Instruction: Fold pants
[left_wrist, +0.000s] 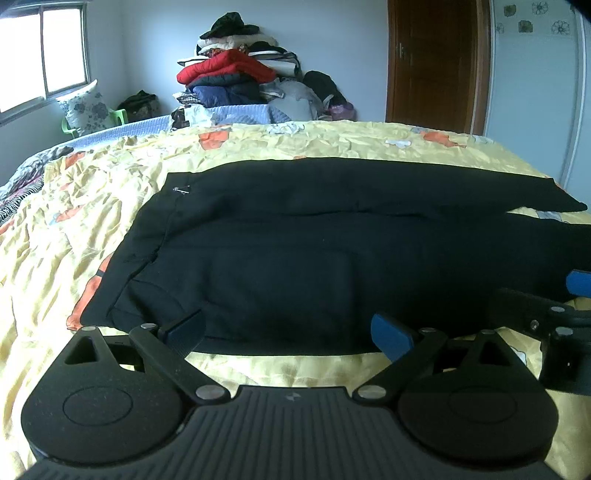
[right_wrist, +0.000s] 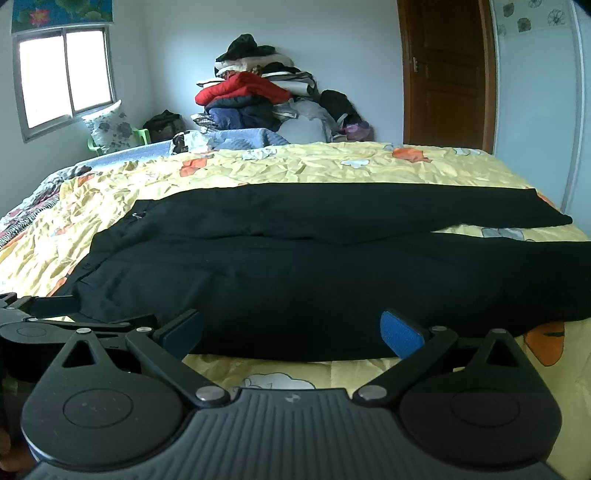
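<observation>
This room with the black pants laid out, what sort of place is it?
Most likely a home bedroom. The pants lie on a bed with a yellow patterned cover, clothes are piled against the far wall, and a wooden door stands nearby.

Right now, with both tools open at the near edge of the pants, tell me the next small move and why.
Probably ease both tools forward and down onto the near leg's edge. The black pants lie flat and unfolded on the yellow bedspread; the left tool and right tool hold nothing yet.
</observation>
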